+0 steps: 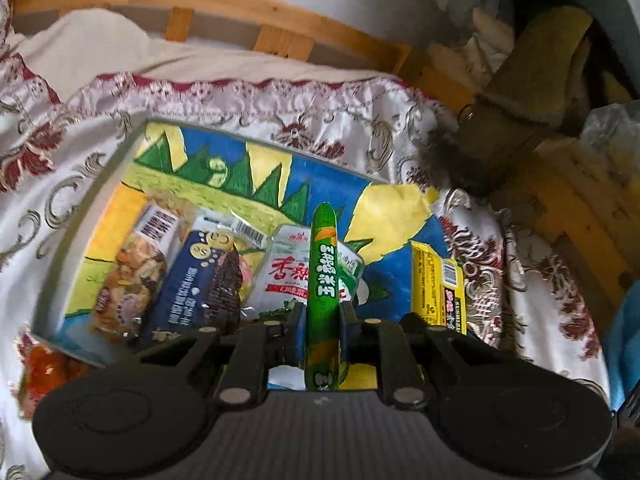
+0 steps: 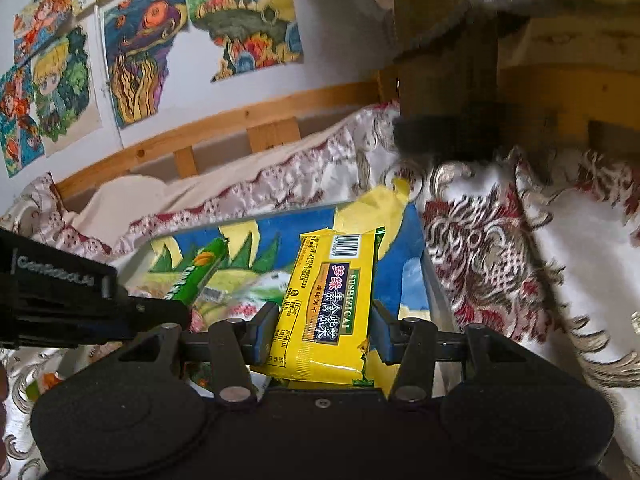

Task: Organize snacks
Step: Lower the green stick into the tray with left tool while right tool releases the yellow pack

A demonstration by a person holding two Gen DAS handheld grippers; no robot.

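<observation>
Above the painted tray (image 1: 120, 216), the left gripper (image 1: 323, 320) is clamping a green sausage stick (image 1: 325, 280); the right gripper (image 2: 324, 324) is gripping a yellow packet (image 2: 332, 296)

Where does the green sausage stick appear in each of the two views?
Left wrist view: green sausage stick at centre, clamped upright in the left tool.
Right wrist view: at left of centre, pointing up to the right.
Shared landmark: yellow seaweed cracker pack.

White wall (image 2: 240, 92) with children's drawings (image 2: 136, 60), wooden bed rail (image 2: 224, 120), floral bedspread (image 2: 480, 248).
</observation>
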